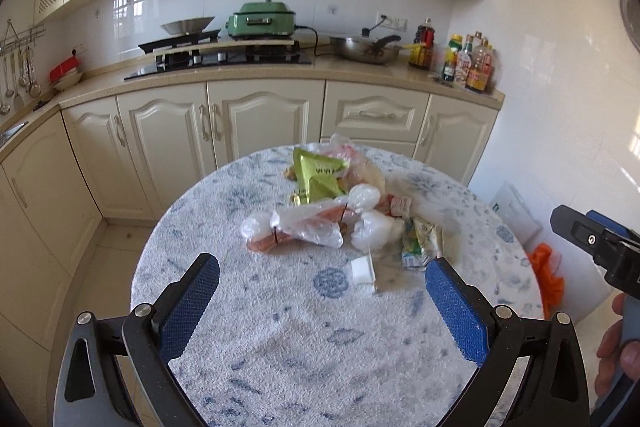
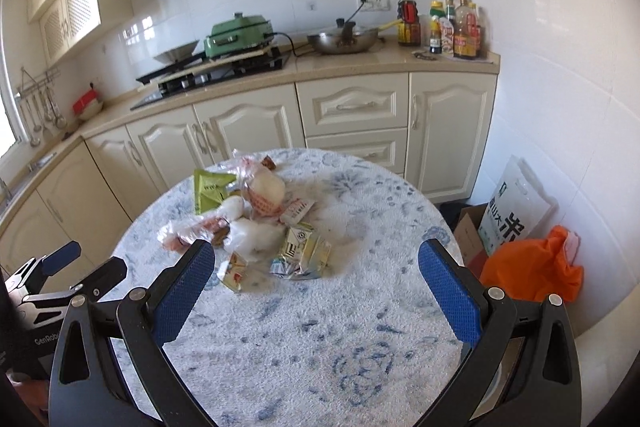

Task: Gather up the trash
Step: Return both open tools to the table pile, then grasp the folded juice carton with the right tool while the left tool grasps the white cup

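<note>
A heap of trash lies in the middle of the round table [image 1: 280, 327] [image 2: 320, 347]: a green snack packet [image 1: 318, 175] [image 2: 210, 189], clear plastic bags with sausage wrappers [image 1: 304, 227] [image 2: 192, 233], crumpled white plastic [image 1: 372, 231] [image 2: 256, 237], a yellow-green sachet [image 1: 420, 245] [image 2: 300, 253] and a small white piece [image 1: 362, 269]. My left gripper [image 1: 322, 279] is open and empty, just short of the heap. My right gripper [image 2: 316, 263] is open and empty, with the heap between and beyond its fingers.
An orange bag [image 2: 528, 267] [image 1: 546, 275], a white printed sack [image 2: 508, 211] and a cardboard box [image 2: 470, 231] stand on the floor right of the table. Cream kitchen cabinets [image 1: 260, 119] with a stove and pans run behind the table.
</note>
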